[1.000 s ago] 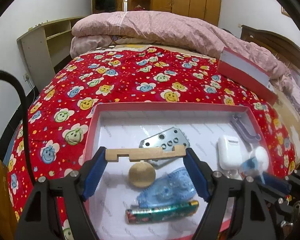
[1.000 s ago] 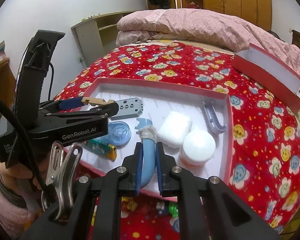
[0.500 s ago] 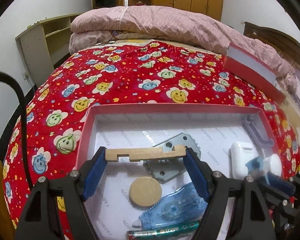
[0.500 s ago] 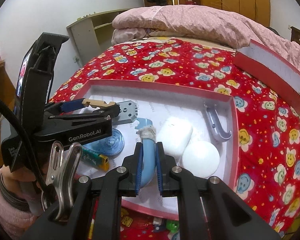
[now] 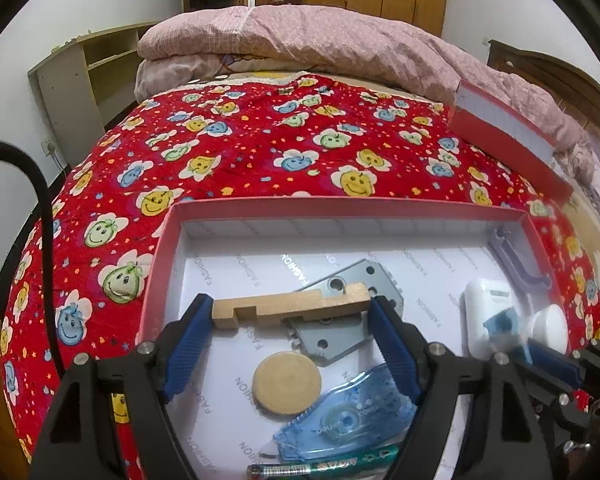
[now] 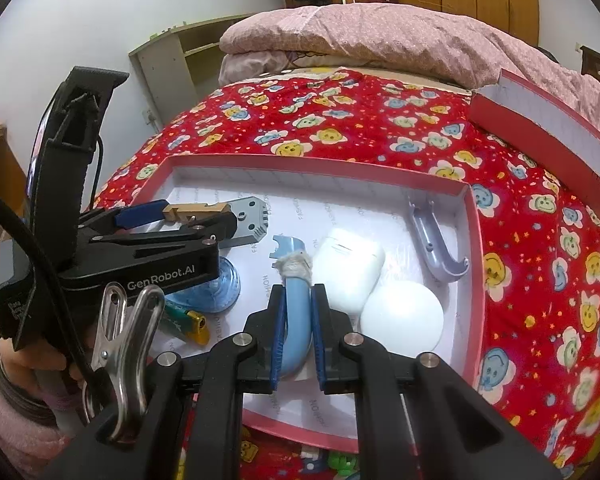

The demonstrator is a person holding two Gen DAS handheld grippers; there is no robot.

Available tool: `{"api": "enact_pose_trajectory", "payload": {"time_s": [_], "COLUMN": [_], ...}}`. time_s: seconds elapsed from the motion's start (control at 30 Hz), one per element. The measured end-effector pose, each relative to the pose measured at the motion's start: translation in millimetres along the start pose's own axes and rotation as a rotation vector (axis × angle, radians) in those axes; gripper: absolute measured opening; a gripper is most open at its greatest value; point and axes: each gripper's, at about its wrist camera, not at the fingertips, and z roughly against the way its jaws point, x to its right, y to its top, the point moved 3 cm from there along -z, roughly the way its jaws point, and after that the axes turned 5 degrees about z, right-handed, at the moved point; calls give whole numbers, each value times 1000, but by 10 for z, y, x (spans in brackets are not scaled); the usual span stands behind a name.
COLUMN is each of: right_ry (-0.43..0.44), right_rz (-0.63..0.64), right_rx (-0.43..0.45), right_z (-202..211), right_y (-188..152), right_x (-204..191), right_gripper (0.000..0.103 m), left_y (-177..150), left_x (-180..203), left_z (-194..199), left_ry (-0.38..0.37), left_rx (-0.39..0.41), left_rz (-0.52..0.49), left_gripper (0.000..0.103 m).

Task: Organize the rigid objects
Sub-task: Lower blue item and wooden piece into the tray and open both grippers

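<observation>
Bedroom, with a red smiley-print blanket [image 5: 260, 152] over the bed and a shallow red-rimmed box [image 5: 340, 204] lying on it. Over the last second both grippers have drifted forward over the box, so its far wall now looks nearer. On the left, the left gripper [image 5: 292, 312] clamps a notched wooden block [image 5: 288, 307] by its ends, above a grey metal plate [image 5: 340, 320] and a wooden disc [image 5: 287, 384]. To the right, the right gripper [image 6: 298, 316] pinches a curved blue tube [image 6: 296, 312] beside a white case [image 6: 350, 268] and white ball [image 6: 402, 316]. Both pieces look ready to be set down inside.
</observation>
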Motion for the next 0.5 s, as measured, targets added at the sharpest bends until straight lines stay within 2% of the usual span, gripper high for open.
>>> {"api": "enact_pose_trajectory", "payload": {"time_s": [0.3, 0.43, 0.5], "right_ry": [5, 9, 15], "right_rz": [-4, -13, -18], "right_rx": [12, 20, 27], "right_z": [5, 36, 67], "right_y": [14, 15, 7], "right_x": [-9, -13, -13], "right_gripper": [13, 28, 29], "left_y": [26, 8, -5], "left_x": [23, 28, 31], "left_z": [117, 175, 210], "left_ry": [9, 7, 4], "left_rx": [37, 43, 47], "left_rz": [-21, -22, -22], "left_gripper": [83, 85, 86]}}
